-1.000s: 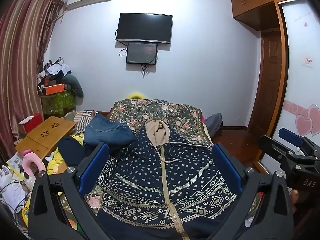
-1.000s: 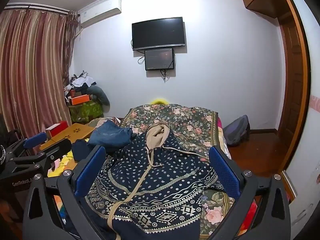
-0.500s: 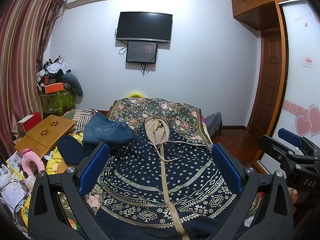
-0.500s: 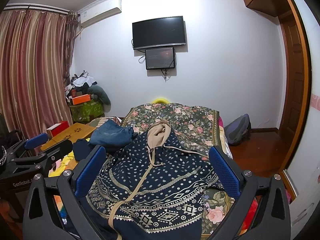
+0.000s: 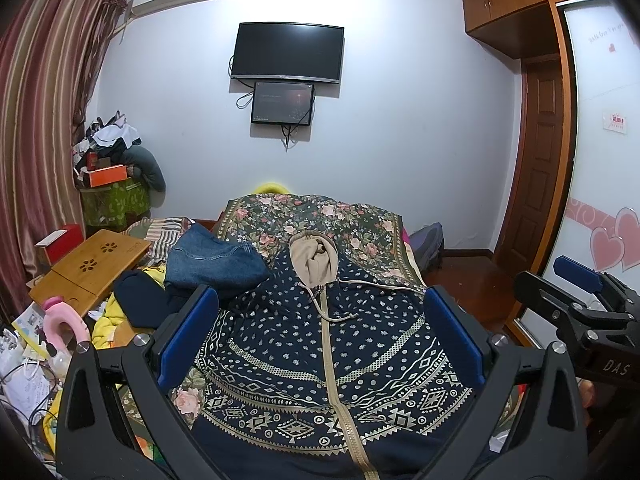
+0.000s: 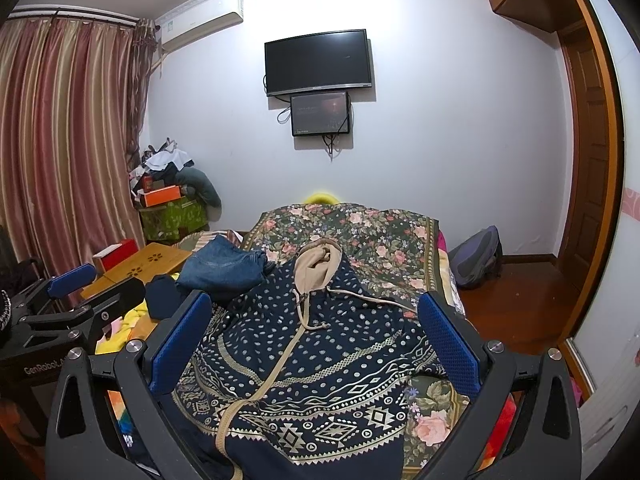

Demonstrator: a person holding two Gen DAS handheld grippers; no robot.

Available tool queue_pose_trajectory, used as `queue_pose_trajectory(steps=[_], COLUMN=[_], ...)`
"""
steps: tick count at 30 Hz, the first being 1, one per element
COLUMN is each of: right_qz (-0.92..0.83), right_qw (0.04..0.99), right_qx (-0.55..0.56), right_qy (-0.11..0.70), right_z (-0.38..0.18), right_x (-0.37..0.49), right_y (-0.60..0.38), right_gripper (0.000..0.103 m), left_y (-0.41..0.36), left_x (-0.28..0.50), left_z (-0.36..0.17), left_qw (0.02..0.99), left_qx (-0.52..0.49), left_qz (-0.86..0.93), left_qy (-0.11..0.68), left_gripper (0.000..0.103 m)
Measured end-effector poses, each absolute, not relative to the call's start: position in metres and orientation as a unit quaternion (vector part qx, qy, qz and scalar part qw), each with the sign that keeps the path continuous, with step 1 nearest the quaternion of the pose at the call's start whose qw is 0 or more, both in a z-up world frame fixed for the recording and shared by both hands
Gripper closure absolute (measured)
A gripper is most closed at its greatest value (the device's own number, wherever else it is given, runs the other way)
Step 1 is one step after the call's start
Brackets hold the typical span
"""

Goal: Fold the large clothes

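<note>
the hoodie was laid face up along the bed, hood toward the far edge and hem toward the near edge, zip running down the middle. it was probably spread this way so that both sides could be reached from the near edge and folded inward. its body covered most of the near half of the bed; the floral cover was bare beyond the hood and along the right edge.

the left gripper was held above the near part of the hoodie, jaws spread wide and nothing between them. the right gripper was held likewise, released and empty, just beside the left one; each was seen at the edge of the other's view. neither was touching the cloth as far as could be told. no fold was seen yet, so the task was judged to be at its start.

at the left edge of the bed, jeans were lying touching or overlapping the hoodie's left shoulder, with a dark garment beside them; little room was left there, and the left sleeve could not be seen. a wooden tray stood further left. the right edge gave onto open floor, so more room for swinging was judged to lie there. a drawstring was trailing toward the right edge and could be caught in a fold.
</note>
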State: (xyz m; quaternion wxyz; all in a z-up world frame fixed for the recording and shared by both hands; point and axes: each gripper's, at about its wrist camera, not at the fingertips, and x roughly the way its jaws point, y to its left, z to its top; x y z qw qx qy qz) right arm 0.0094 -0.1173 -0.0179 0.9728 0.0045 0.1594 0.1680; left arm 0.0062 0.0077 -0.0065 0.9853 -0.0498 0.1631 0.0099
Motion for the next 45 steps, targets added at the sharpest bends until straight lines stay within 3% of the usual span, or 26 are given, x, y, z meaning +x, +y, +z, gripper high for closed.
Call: queue_pose_trajectory(steps=[45], right_qz=[0.159], right_qw=[0.97], right_qx=[-0.011], right_qy=[0.185], right_z=[-0.024], right_x=[0.035], right_y=[-0.111], right_gripper=[0.001], left_y=[0.034], left_x=[0.027], left_z=[-0.013], left_qw=[0.982], left_qx=[-0.056], left_qz=[0.033], left_qy=[0.175], left_gripper=[0.0])
